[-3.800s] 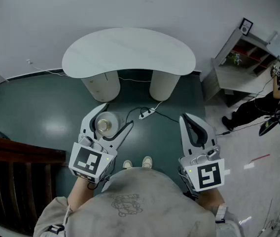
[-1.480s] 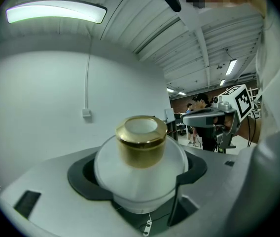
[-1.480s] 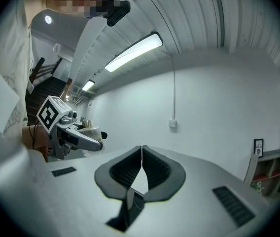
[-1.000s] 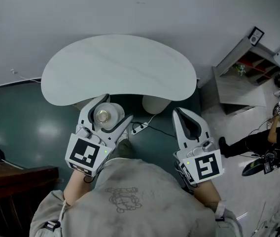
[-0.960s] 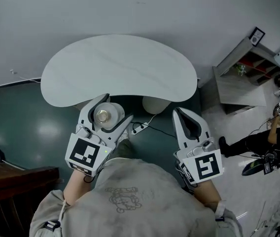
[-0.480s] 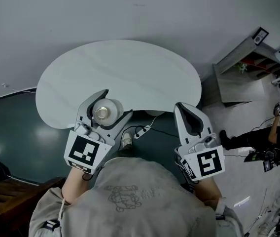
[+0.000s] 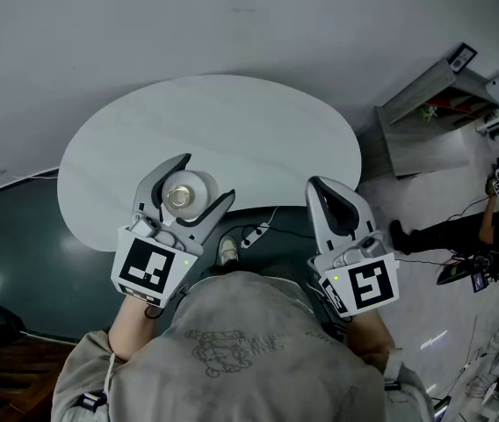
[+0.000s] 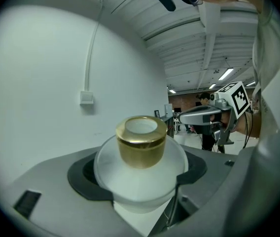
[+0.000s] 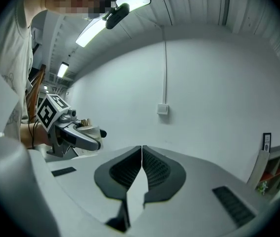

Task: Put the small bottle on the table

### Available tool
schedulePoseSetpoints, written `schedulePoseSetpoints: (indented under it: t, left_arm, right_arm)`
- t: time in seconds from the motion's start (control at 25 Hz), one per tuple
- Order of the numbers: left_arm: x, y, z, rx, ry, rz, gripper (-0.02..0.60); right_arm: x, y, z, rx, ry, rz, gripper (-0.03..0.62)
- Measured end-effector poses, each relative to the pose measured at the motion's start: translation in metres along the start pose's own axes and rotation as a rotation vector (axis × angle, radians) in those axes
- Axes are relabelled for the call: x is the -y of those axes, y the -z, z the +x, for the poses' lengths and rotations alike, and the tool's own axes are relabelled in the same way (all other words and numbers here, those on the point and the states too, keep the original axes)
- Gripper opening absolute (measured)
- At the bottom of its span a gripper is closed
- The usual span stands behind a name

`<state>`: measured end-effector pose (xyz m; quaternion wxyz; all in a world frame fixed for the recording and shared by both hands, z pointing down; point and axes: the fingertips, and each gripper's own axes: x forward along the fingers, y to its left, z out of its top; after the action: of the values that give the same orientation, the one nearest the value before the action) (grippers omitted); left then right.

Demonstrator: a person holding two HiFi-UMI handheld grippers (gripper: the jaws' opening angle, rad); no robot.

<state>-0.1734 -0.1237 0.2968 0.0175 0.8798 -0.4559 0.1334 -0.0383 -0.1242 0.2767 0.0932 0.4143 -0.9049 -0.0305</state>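
A small frosted white bottle [image 7: 184,193] with a gold cap [image 8: 141,141] sits upright between the jaws of my left gripper [image 7: 182,190], which is shut on it. In the head view it hovers over the near edge of the white bean-shaped table [image 7: 232,121]. The left gripper view shows the bottle [image 8: 140,174] filling the gap between the grey jaws. My right gripper [image 7: 329,193] is shut with nothing in it, its pads [image 9: 152,172] pressed together, at the table's near right edge. The right gripper view also catches the left gripper [image 9: 76,132] with the bottle.
A white wall [image 7: 232,16] stands behind the table. Under the table's front edge lie a power strip and cable [image 7: 254,231] on the dark green floor [image 7: 21,262]. Shelves [image 7: 425,112] and a person in black [image 7: 487,227] are at the right.
The table has come closer and now lies under both grippers. My left gripper has kept its hold on the bottle and moved from over the floor to over the table's near edge.
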Motion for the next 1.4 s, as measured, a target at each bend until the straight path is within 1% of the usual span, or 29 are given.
schedulePoseSetpoints:
  t: [0.16,0.52,0.72,1.08,1.32,1.4]
  left_arm:
    - [-0.005,0.003,0.01,-0.014,0.011,-0.013,0.344]
    - [-0.009,0.001,0.022,-0.006,0.002,0.003,0.344]
    - [-0.005,-0.005,0.054,-0.01,-0.007,-0.008,0.344]
    - [-0.01,-0.008,0.092,-0.027,-0.05,-0.01,0.344]
    - [-0.019,-0.016,0.132,-0.018,-0.051,0.012,0.344]
    - [-0.02,-0.019,0.146,-0.014,-0.041,0.028,0.344]
  right_arm:
    - [0.006,0.008,0.01,-0.016,0.006,0.009,0.029]
    - [0.016,0.011,0.019,-0.026,-0.008,0.013,0.029]
    - [0.048,0.016,0.024,-0.033,-0.02,0.014,0.029]
    - [0.08,0.025,0.036,-0.036,-0.044,0.029,0.029]
    - [0.093,0.039,0.052,-0.055,-0.069,0.052,0.029]
    - [0.098,0.044,0.059,-0.069,-0.08,0.04,0.029]
